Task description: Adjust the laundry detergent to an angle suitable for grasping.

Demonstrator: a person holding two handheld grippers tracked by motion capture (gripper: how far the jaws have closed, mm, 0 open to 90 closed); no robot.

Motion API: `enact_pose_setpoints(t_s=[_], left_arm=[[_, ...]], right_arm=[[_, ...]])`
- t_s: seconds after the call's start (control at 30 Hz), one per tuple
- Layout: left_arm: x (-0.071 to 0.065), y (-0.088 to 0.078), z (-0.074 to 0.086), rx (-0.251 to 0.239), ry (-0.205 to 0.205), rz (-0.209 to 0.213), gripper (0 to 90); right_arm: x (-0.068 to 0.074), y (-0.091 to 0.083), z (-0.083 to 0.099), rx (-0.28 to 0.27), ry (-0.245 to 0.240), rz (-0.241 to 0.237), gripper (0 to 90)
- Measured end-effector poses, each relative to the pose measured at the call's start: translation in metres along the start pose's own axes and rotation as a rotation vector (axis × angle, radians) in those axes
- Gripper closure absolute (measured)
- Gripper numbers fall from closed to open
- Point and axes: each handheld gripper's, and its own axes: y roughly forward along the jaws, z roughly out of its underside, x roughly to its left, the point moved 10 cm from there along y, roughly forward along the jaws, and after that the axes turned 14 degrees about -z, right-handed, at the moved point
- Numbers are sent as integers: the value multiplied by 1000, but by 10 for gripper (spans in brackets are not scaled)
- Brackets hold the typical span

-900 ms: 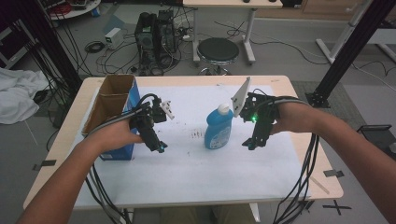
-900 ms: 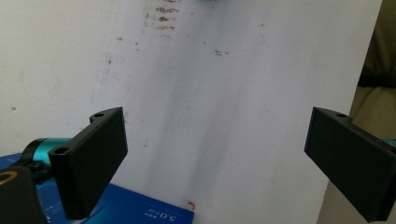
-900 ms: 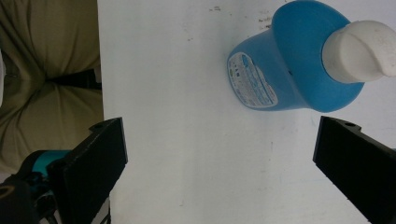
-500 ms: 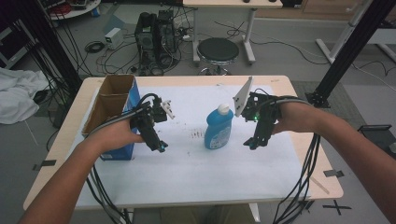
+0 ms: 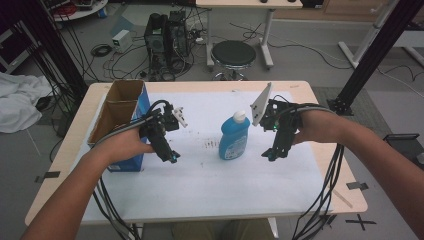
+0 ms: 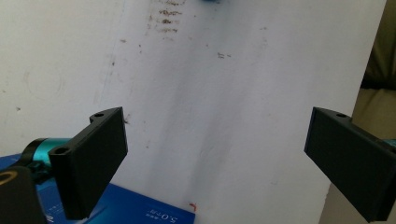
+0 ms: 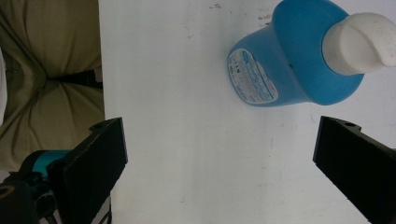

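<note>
A: Where is the blue bottle [image 5: 234, 138]?

B: Upright near the middle of the surface [image 5: 210, 185], on the white sheet [image 5: 200, 170] that covers most of it. It has a white cap [image 5: 240, 117] and a pale label on its side. In the right gripper view the blue bottle [image 7: 299, 56] sits ahead of the jaws, off toward the right one, its white cap [image 7: 362, 39] nearest the camera.

A: And the left tool [image 5: 171, 157]?

B: Held in the person's left hand [image 5: 125, 146], tips angled down toward the sheet, just beside the blue side of a cardboard box [image 5: 121, 112]. The left tool [image 6: 215, 154] has its jaws spread wide with nothing between them, only the white sheet [image 6: 224, 93] with some brown smudges [image 6: 164, 18]. A corner of the box [image 6: 140, 210] shows at the bottom edge there.

A: The right tool [image 5: 272, 153]?

B: It is in the right hand [image 5: 312, 127], on the other side of the bottle and apart from it, tips pointing down close to the sheet. A grey three-cornered plate [image 5: 261, 104] stands on top of it. Seen from its own camera, the right tool [image 7: 219, 172] is also spread wide and holds nothing.

A: What is around the surface?

B: The box stands open-topped at the left edge. Beyond the far side, a black round stool [image 5: 234, 52] and a computer tower [image 5: 165, 37] among cables on the floor. A white cloth [image 5: 17, 102] lies at the far left. Black cables [image 5: 320, 200] trail from both tools over the near edge.
</note>
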Motion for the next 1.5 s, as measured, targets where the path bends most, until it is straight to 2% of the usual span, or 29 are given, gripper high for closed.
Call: enact_pose_setpoints(t_s=[0.03,0.2,0.23,0.37,0.4,0.5,0.63,0.83,1.4,1.47,1.5], left_arm=[[3,-2,4,28,52,3,59],[-2,-2,2,4,-2,0,59],[0,-4,3,18,25,-3,59],[-1,-3,2,9,9,-3,59],[0,-4,3,20,31,-5,59],[-2,-3,3,13,22,-5,59],[-1,-4,4,18,29,-11,59],[-2,-5,2,13,12,-10,59],[0,-5,3,15,12,-16,59],[-2,-5,2,5,-11,-15,59],[-1,-6,3,14,12,-14,59]], right_arm=[[0,0,0,-1,1,1,19],[1,0,-1,-1,-9,1,19],[1,0,-1,3,-9,2,19],[2,0,0,-1,-5,3,19],[3,-1,0,2,-9,6,19],[4,-1,1,1,-9,3,19],[5,-1,0,-5,-7,5,19],[5,-1,1,0,-11,6,19],[5,-1,0,-5,-13,5,19],[6,0,0,-6,-15,5,19],[6,-1,0,-4,-15,5,19]])
